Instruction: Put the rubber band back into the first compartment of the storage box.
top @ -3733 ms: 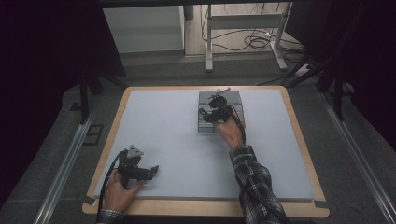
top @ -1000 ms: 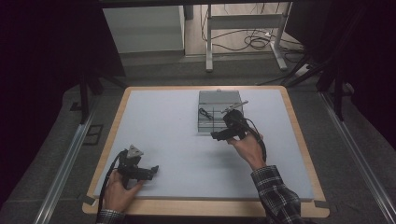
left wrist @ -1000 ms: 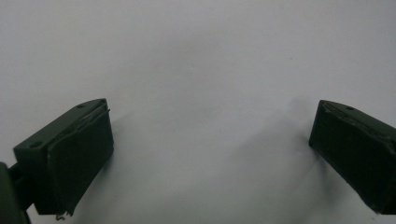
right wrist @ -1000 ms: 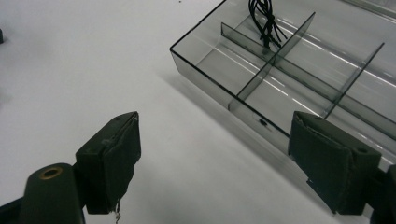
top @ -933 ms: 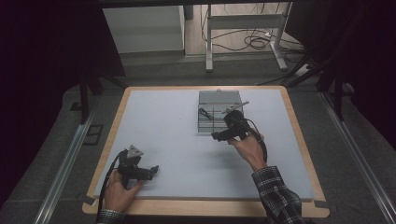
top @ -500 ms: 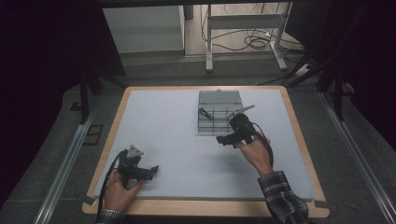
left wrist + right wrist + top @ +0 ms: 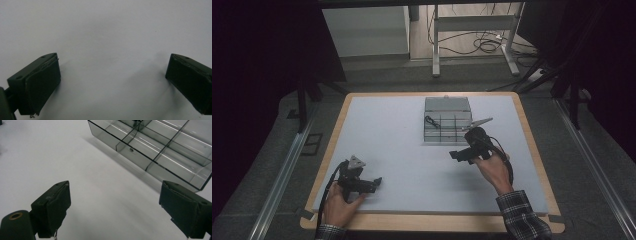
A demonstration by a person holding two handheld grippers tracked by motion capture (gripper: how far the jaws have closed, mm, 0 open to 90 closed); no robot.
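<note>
Right of centre in the high view, the right gripper point(image 7: 456, 155) is hovering over the pale table point(image 7: 392, 135), just below the clear compartment box point(image 7: 447, 120), which is sitting in the upper middle of the frame. Its jaws are standing wide apart with nothing between them, as the right gripper view is showing; there the box point(image 7: 160, 147) is filling the upper right, its divided cells lying just beyond the jaws and apart from them. A small dark item point(image 7: 430, 121) is lying in one of the box's left cells. At the lower left of the high view, the left gripper point(image 7: 377, 181) is resting low on the table, its jaws also spread wide and holding nothing.
</note>
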